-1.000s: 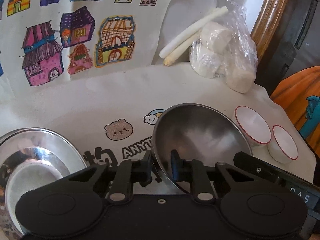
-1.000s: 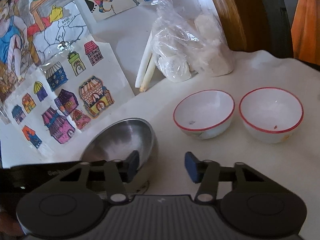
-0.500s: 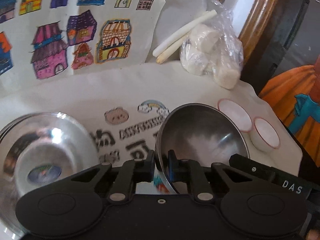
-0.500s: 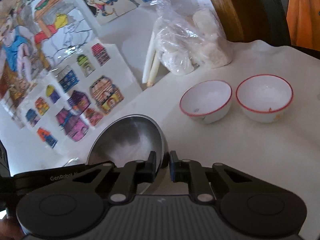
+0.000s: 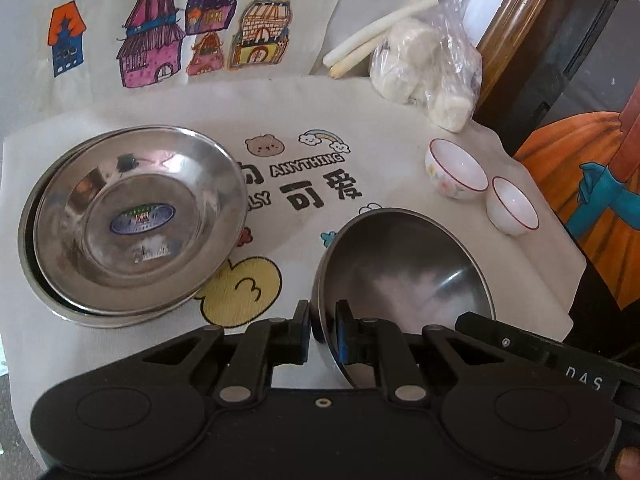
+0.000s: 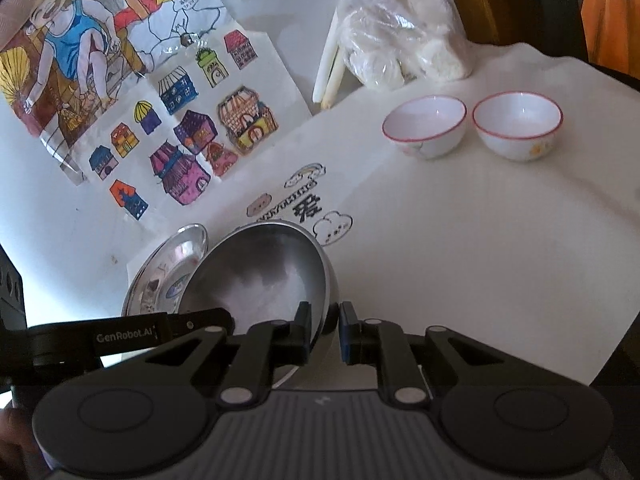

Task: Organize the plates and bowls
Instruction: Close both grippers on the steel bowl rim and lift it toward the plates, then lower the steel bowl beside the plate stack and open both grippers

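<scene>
A steel bowl hangs tilted above the printed cloth, held from both sides. My left gripper is shut on its left rim. My right gripper is shut on the right rim of the same steel bowl. A stack of shiny steel plates lies on the cloth to the left, partly hidden behind the bowl as the steel plates in the right wrist view. Two small white bowls with red rims stand side by side at the far right, also seen as white bowls.
A clear plastic bag of white lumps and two pale sticks lie at the back by the wall. Children's drawings of houses lean on the wall. The cloth's right edge drops off beside an orange object.
My right gripper closed onto the steel bowl's rim. Both hands then drew the bowl back from the wall, so the stack of plates and the white bowls look farther off.
</scene>
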`<control>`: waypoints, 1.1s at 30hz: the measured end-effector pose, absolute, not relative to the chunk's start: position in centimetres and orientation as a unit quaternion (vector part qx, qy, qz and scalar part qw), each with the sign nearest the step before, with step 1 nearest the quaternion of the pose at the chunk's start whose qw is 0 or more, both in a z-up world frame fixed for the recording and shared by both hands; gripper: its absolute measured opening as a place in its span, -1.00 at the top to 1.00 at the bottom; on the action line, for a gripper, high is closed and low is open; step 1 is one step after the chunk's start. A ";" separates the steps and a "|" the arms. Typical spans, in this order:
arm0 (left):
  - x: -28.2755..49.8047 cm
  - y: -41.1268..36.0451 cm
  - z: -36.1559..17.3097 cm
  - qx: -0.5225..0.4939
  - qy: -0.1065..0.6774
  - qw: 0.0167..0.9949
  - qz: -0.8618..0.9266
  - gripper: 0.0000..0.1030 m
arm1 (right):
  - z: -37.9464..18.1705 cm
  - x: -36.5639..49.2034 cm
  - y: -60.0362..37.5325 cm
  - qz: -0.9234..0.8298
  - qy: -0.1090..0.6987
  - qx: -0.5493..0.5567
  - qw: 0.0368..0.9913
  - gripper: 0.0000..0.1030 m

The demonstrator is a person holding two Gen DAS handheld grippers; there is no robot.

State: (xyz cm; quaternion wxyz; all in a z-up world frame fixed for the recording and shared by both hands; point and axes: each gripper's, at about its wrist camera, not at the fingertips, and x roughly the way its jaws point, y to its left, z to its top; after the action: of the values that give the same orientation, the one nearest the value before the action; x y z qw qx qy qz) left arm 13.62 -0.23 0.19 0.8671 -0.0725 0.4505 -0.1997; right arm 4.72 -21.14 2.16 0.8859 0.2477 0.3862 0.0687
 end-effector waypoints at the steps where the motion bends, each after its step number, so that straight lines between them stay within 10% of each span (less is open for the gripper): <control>1: 13.7 -0.2 0.1 -0.073 0.452 0.867 -0.198 0.74 | 2.1 4.7 -21.2 0.070 0.387 0.251 0.885 0.68; 14: 14.2 0.5 -0.2 -0.075 0.444 0.877 -0.166 0.35 | 1.9 5.3 -21.4 0.074 0.377 0.254 0.888 0.48; 25: 13.2 0.7 1.9 -0.071 0.399 0.903 -0.145 -0.24 | 3.0 4.4 -21.6 0.060 0.344 0.236 0.907 -0.18; 29: 12.6 0.3 3.2 -0.066 0.350 0.921 -0.156 -0.92 | 3.2 4.0 -22.7 0.048 0.331 0.240 0.911 -0.74; 33: 12.8 -0.5 4.4 -0.057 0.324 0.931 -0.162 -0.99 | 3.1 3.9 -24.0 0.039 0.323 0.251 0.912 -0.92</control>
State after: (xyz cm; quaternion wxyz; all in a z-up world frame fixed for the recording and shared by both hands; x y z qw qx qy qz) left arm 12.83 -0.50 4.38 0.9305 -0.0568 0.3237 -0.1617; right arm 3.86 -23.96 3.08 0.9117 0.2510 0.3229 0.0395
